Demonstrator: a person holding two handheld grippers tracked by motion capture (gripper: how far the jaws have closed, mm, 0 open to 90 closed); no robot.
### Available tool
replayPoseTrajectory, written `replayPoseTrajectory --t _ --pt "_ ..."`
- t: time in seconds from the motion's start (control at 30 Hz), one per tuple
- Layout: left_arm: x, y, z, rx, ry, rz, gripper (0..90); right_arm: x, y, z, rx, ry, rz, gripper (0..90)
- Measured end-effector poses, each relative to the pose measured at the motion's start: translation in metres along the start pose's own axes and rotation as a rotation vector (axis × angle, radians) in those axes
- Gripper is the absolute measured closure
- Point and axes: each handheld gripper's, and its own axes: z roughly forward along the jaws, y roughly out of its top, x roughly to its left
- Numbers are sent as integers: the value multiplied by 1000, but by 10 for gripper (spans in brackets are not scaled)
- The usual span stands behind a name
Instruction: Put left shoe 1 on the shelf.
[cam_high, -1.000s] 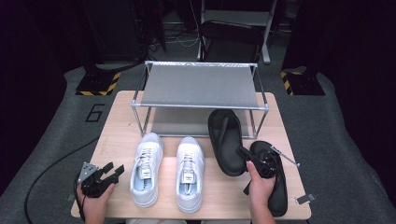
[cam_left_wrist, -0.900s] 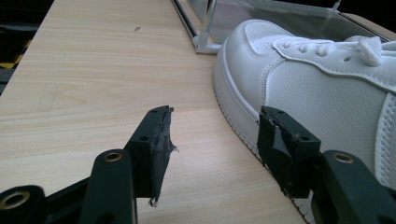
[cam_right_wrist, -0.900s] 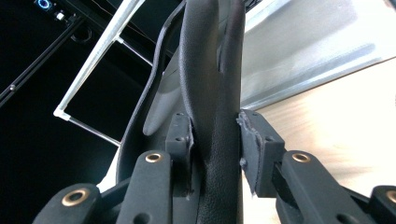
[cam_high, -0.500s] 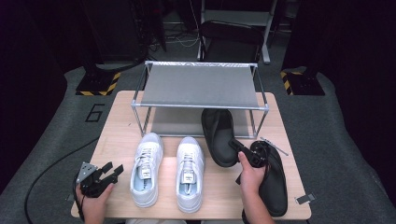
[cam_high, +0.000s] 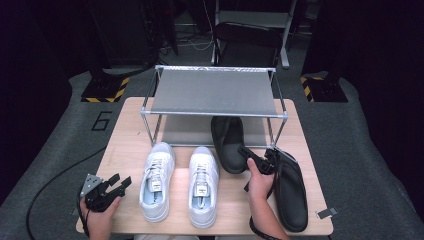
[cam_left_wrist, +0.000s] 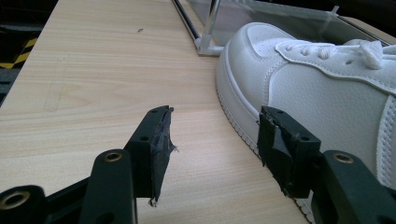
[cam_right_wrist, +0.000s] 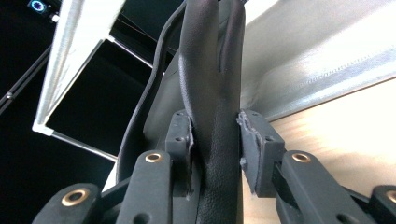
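Observation:
In the high view a black shoe (cam_high: 227, 142) lies with its toe under the metal rack (cam_high: 215, 92). My right gripper (cam_high: 252, 156) is shut on its heel collar. The right gripper view has that black shoe (cam_right_wrist: 205, 56) pinched between both pads of the right gripper (cam_right_wrist: 215, 130). A second black shoe (cam_high: 292, 192) lies at the table's right, beside the right hand. Two white sneakers (cam_high: 180, 182) stand side by side in the middle. My left gripper (cam_high: 119, 183) rests open at the front left corner. In the left gripper view its jaws (cam_left_wrist: 212, 135) stand apart beside a white sneaker (cam_left_wrist: 327, 93).
The wooden table (cam_high: 130, 130) carries the rack at its back half, with chrome legs (cam_high: 150, 132) at the corners. A cable (cam_high: 55, 175) trails off the table's left over the grey floor. A small tag (cam_high: 324, 213) sits by the front right corner.
My right gripper has moved left and a little away with the black shoe, sliding its toe under the rack. The second black shoe is uncovered at the right. The left gripper has stayed put.

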Motion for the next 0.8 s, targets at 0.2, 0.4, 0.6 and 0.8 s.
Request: replayPoseTrajectory --t 0.2,0.4,0.6,0.8 --pt "2 -1 -2 7 0 -2 445 -4 0 13 -2 -3 9 661" --pt "2 -2 -5 -6 4 -2 445 -7 2 26 0 -18 22 662" --pt "4 -4 -8 -9 15 -12 445 -13 3 48 2 -42 32 662" --pt "7 -5 -9 -6 20 -34 445 -12 6 69 4 -34 46 662"
